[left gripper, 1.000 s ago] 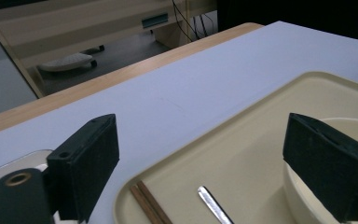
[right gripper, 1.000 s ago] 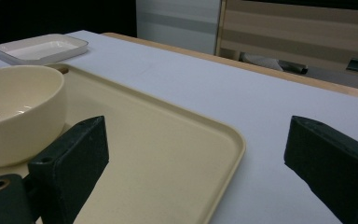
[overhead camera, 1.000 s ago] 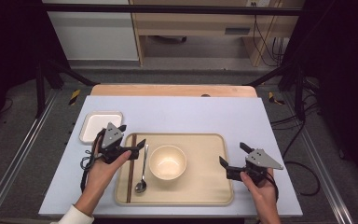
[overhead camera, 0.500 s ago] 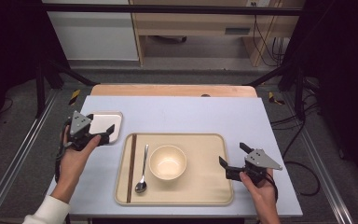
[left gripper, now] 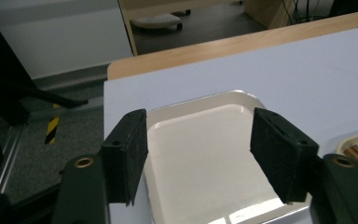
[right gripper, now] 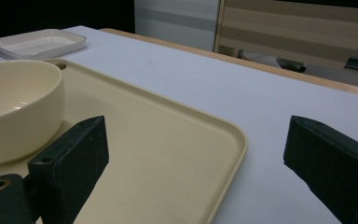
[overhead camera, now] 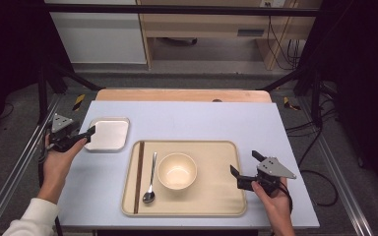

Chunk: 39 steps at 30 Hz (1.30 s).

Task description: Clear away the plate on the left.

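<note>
White rectangular dish (overhead camera: 108, 133) is seen on the table (overhead camera: 202, 123), at its far left part, just beside the far left corner of the beige tray (overhead camera: 216, 206) but apart from it. It is reached by the left tool (left gripper: 198, 158), whose jaws have just been closing and are set astride the dish's near edge; the pads are not seen pressing on the rim, so the dish is not yet gripped. In the high view the left tool (overhead camera: 86, 133) is held at the dish's left edge. On the tray, chopsticks (overhead camera: 139, 177), a spoon (overhead camera: 151, 179) and a cream bowl (overhead camera: 177, 170) are laid side by side. The right tool (overhead camera: 244, 164) is held released at the tray's right edge, with nothing between its jaws.
</note>
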Tool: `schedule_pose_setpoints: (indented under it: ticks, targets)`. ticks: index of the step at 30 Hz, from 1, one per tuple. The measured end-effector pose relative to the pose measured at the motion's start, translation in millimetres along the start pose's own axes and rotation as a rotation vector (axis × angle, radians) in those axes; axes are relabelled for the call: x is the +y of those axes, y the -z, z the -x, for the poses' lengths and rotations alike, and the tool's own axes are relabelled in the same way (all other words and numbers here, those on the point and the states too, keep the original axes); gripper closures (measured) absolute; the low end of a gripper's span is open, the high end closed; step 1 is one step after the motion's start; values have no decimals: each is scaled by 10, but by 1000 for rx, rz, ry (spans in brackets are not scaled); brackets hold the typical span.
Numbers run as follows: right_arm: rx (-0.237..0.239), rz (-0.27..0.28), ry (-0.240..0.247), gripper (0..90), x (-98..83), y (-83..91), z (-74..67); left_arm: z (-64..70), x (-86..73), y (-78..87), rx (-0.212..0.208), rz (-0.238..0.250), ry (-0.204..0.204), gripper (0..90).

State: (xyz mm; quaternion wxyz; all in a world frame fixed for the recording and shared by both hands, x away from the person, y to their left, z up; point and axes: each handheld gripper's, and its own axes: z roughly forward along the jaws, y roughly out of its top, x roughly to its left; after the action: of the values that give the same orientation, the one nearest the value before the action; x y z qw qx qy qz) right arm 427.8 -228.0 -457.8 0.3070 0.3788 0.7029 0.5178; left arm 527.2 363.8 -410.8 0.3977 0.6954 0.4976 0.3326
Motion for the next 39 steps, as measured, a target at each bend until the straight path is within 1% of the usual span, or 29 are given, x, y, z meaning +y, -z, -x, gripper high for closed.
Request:
schedule_pose_setpoints:
  ticks: [3, 4, 6, 7, 10, 12, 13, 14, 15, 17, 20, 24, 26, 28, 29, 31, 33, 34, 37, 39]
  targets:
    - [1, -4, -2, 70, -2, -3, -2, -85, -78, -42, 3, -26, 36, 471]
    - [1, -5, -1, 70, -3, -5, -2, -108, -98, -55, 7, -40, 39, 505]
    - [1, -6, 3, 70, -5, -8, -3, -158, -134, -80, 19, -69, 36, 539]
    - [1, -6, 4, 70, -6, -9, -4, -178, -149, -93, 18, -78, 49, 559]
    - [2, -10, 2, 70, -8, -16, -14, -218, -182, -129, 26, -107, 45, 605]
    - [3, -11, 6, 70, -9, -19, -15, -239, -206, -150, 30, -119, 57, 622]
    - [3, -12, 5, 70, -9, -19, -17, -248, -228, -163, 31, -114, 67, 631]
    - [4, -11, 5, 70, -9, -19, -17, -257, -252, -180, 29, -119, 79, 639]
    - [4, -11, 4, 70, -9, -19, -17, -267, -280, -197, 27, -125, 88, 647]
    - [5, -12, 4, 70, -10, -19, -17, -274, -328, -221, 36, -135, 86, 651]
    - [5, -13, 1, 70, -10, -18, -16, -286, -371, -257, 29, -156, 101, 652]
    - [7, -17, 3, 70, -14, -27, -21, -302, -389, -301, 34, -183, 117, 665]
    - [9, -20, 0, 70, -15, -28, -27, -315, -405, -325, 20, -191, 139, 671]
    - [9, -20, 1, 70, -16, -30, -27, -316, -413, -337, 20, -198, 142, 674]
    - [9, -20, 1, 70, -17, -31, -25, -319, -419, -345, 25, -208, 135, 683]
    - [10, -20, 0, 70, -18, -31, -26, -324, -436, -366, 29, -221, 151, 686]
    - [10, -20, 0, 70, -18, -31, -26, -328, -445, -380, 23, -231, 156, 689]
    - [9, -21, -1, 70, -19, -33, -25, -327, -451, -392, 19, -230, 166, 689]
    - [10, -22, -1, 70, -21, -35, -27, -324, -461, -415, 19, -242, 171, 694]
    - [10, -24, -2, 70, -23, -37, -28, -322, -469, -433, 14, -246, 184, 703]
